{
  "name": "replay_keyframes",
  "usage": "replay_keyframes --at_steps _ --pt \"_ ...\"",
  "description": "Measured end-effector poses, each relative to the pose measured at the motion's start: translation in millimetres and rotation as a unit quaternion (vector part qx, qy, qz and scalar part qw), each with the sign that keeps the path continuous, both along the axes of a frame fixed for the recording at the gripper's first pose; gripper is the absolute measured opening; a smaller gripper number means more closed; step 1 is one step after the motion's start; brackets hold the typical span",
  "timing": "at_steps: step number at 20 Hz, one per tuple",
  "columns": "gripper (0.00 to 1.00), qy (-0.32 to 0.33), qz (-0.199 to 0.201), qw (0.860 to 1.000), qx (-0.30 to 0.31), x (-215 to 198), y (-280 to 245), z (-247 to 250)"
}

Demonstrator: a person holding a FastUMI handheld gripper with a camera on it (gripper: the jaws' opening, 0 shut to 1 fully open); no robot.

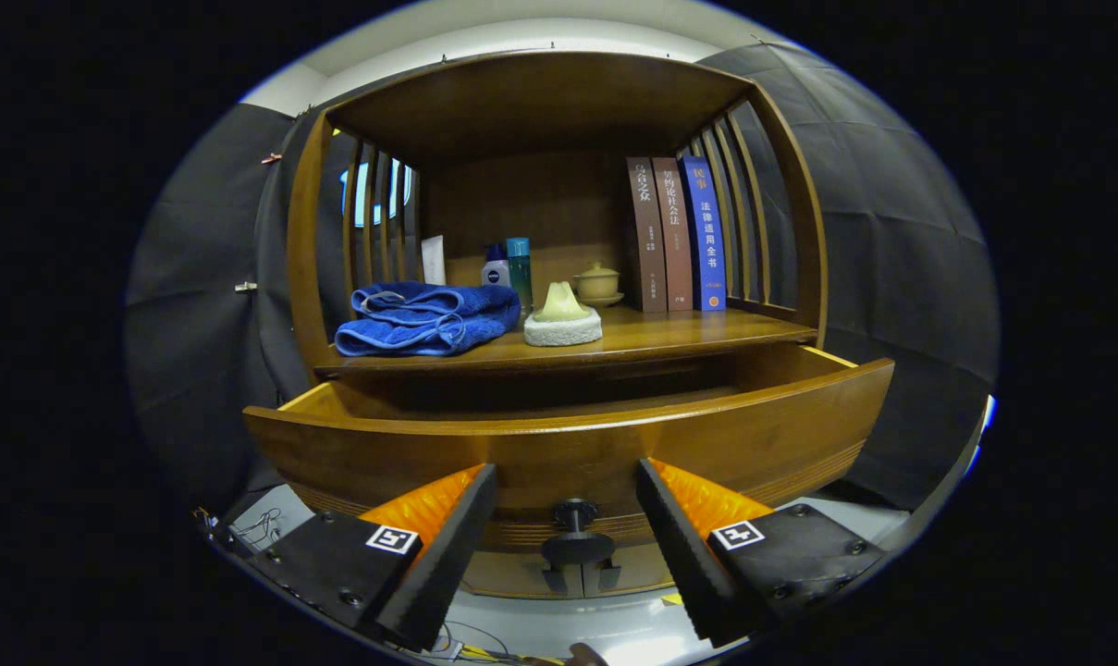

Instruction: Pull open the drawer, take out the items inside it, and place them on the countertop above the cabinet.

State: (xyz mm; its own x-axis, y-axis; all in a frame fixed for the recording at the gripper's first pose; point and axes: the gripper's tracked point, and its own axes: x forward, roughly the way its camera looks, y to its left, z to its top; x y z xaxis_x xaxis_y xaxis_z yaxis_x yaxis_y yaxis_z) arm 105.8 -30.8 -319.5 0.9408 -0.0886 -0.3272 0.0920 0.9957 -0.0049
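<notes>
Gripper [566, 499] is spread wide, your fingers straddling the dark round knob [575, 535] without touching it. The curved brown wooden drawer [568, 444] sits pulled out; its inside is hidden. Folded blue towel [426, 319] lies on the wooden countertop [706, 331] above.
</notes>
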Motion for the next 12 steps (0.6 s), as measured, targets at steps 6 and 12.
replay_keyframes --at_steps 6,12 --pt "1.0 -0.003 -0.003 1.0 -0.001 57.4 -2.9 -9.0" --pt "1.0 -0.004 -0.005 1.0 -0.002 75.9 -3.3 -13.8"
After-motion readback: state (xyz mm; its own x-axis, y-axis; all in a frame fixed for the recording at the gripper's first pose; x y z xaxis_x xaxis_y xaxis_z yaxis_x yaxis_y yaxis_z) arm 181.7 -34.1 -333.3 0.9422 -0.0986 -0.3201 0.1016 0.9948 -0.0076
